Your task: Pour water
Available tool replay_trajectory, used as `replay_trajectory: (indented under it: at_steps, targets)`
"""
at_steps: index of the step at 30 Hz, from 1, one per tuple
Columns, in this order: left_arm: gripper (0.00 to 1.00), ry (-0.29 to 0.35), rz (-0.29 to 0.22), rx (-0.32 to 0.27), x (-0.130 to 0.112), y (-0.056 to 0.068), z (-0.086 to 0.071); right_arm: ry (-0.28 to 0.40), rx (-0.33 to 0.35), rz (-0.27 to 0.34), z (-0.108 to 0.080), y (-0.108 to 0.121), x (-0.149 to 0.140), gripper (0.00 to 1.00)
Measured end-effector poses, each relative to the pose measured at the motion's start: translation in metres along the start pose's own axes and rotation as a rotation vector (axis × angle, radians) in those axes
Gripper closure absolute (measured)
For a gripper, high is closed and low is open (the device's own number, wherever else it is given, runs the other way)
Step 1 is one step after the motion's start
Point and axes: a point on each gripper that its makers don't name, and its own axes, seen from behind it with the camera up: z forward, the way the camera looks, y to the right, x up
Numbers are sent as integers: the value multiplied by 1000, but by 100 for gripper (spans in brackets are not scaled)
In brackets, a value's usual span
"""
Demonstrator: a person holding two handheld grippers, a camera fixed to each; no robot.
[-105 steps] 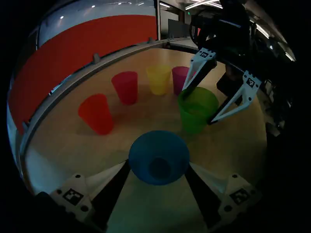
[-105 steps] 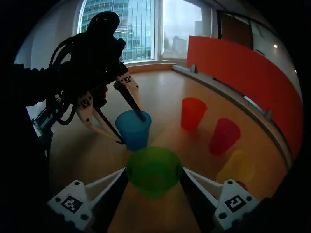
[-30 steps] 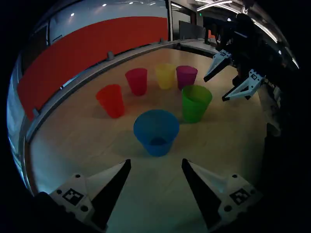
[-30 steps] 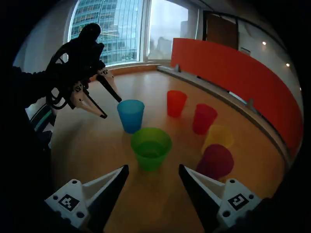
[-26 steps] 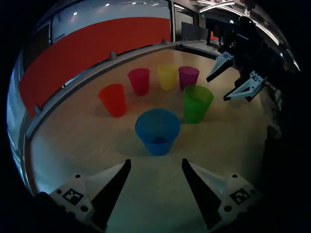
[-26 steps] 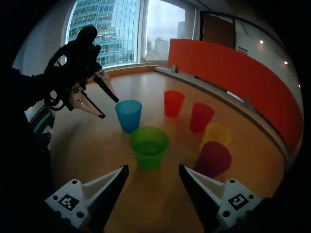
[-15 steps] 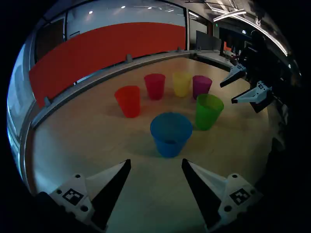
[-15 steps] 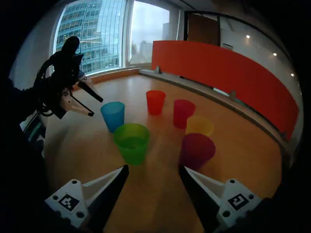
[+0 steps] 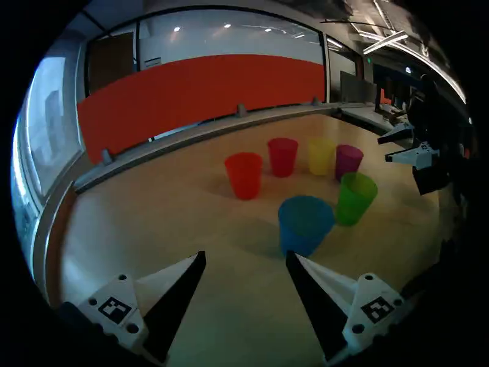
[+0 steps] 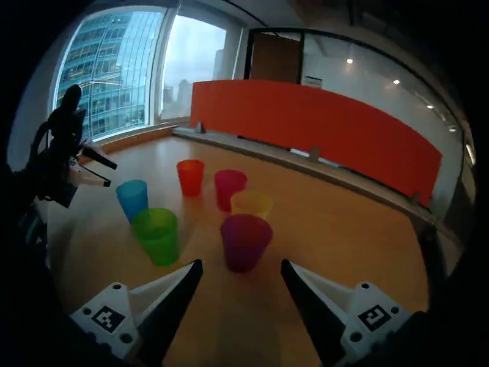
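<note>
Several plastic cups stand upright on the wooden table (image 9: 153, 202). In the left gripper view the blue cup (image 9: 304, 224) is nearest, with the green cup (image 9: 354, 197) to its right and the orange (image 9: 244, 175), red (image 9: 282, 156), yellow (image 9: 321, 156) and purple (image 9: 348, 161) cups behind. My left gripper (image 9: 244, 272) is open and empty, short of the blue cup. The right gripper view has the purple cup (image 10: 246, 241) closest, the green cup (image 10: 157, 235) left of it, then the blue (image 10: 132, 199), orange (image 10: 191, 177), red (image 10: 230, 188) and yellow (image 10: 251, 205) cups. My right gripper (image 10: 240, 278) is open and empty.
A long orange partition (image 9: 202, 92) (image 10: 318, 128) runs along the table's far edge behind a grey rail. Tall windows (image 10: 116, 73) stand beyond the other gripper (image 10: 91, 165), which is held at the table's left end. The other gripper (image 9: 409, 144) shows at the right edge.
Both grippers let go of their cups, the blue and the green, and drew back from them. Both views have swung, the left gripper's leftward and the right gripper's rightward; the cups look smaller.
</note>
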Motion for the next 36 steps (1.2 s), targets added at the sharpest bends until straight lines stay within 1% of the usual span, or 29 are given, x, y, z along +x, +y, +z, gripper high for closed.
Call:
replay_trajectory:
  at_steps: [3, 8, 14, 18, 21, 23, 27, 30, 36]
  targets:
    - [3, 28, -19, 30, 5, -8, -4, 25, -38, 14, -1, 9, 7, 0]
    - [3, 71, -40, 68, 11, -17, -8, 73, -87, 27, -3, 18, 22, 0]
    - [2, 148, -64, 129, 26, -29, -15, 134, -147, 45, -3, 29, 38, 0]
    - [3, 215, -76, 175, 40, -36, -23, 171, -219, 47, -6, 41, 46, 0]
    - [2, 269, -85, 207, 52, -40, -30, 213, -265, 63, -9, 47, 54, 0]
    - [2, 301, -94, 224, 59, -41, -34, 234, -283, 77, -11, 48, 57, 0]
    - [3, 363, -109, 244, 72, -41, -41, 286, -329, 107, -17, 53, 66, 0]
    - [3, 402, -113, 266, 79, -42, -47, 329, -356, 124, -23, 55, 73, 0]
    - [2, 461, -127, 340, 88, -49, -58, 414, -427, 144, -36, 64, 92, 0]
